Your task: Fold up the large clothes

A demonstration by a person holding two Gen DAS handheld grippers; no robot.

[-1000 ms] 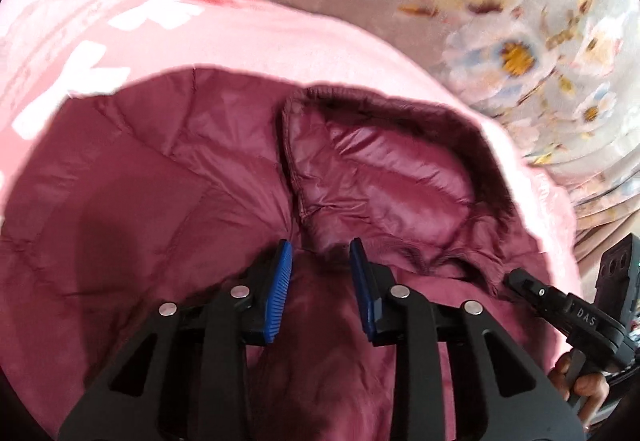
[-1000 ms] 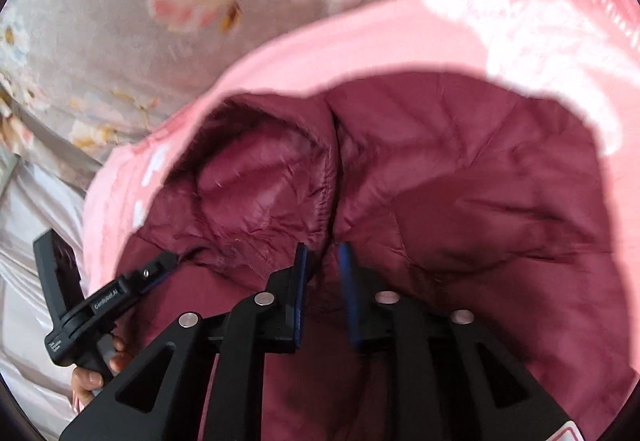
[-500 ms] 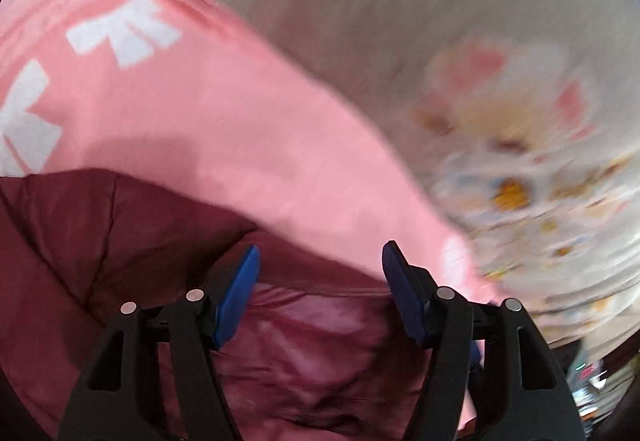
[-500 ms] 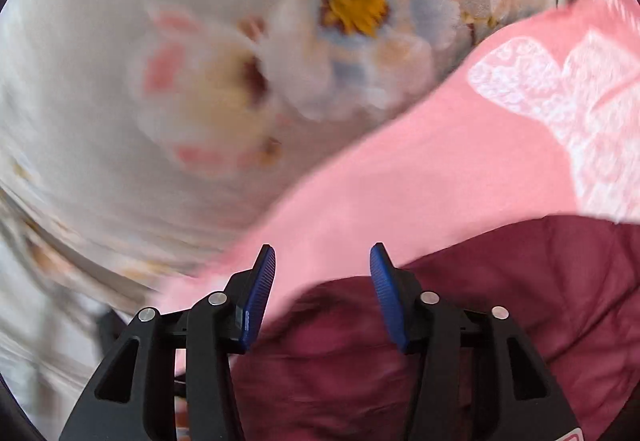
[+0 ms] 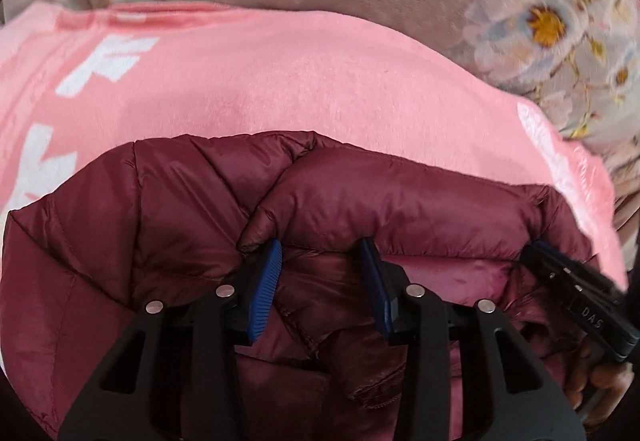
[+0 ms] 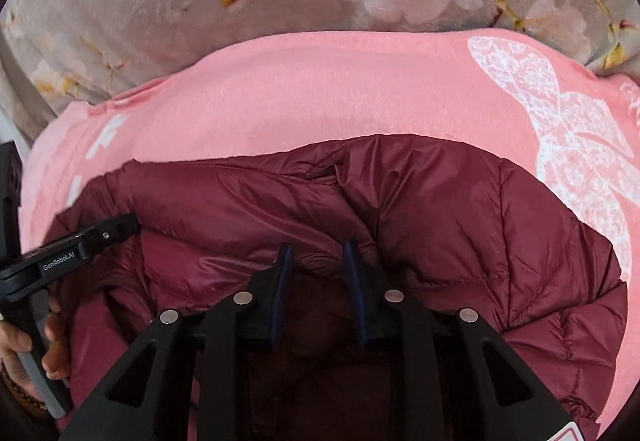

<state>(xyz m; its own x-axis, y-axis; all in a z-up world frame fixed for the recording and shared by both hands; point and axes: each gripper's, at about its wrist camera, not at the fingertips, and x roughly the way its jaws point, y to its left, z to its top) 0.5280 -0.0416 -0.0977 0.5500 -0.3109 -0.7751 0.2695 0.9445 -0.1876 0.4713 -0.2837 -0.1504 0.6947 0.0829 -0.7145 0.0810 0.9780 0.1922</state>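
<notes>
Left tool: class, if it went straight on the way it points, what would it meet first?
Probably the maroon quilted puffer jacket, whose rolled edge bulges just beyond the left tool; depth is unclear.

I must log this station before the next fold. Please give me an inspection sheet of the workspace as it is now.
Surface: pink blanket with white print, lying on a grey floral bedcover.
Job's things: maroon puffer jacket bunched on the blanket, its folded edge toward the far side.
Clutter: nothing seen.
Grippers: left claw and right claw have just been closing, and each has jacket fabric between its blue pads; whether the pads press on it cannot be told. A hand holds the left claw's handle.
Cables: nothing seen.
Surroundings: only bedding in view.
</notes>
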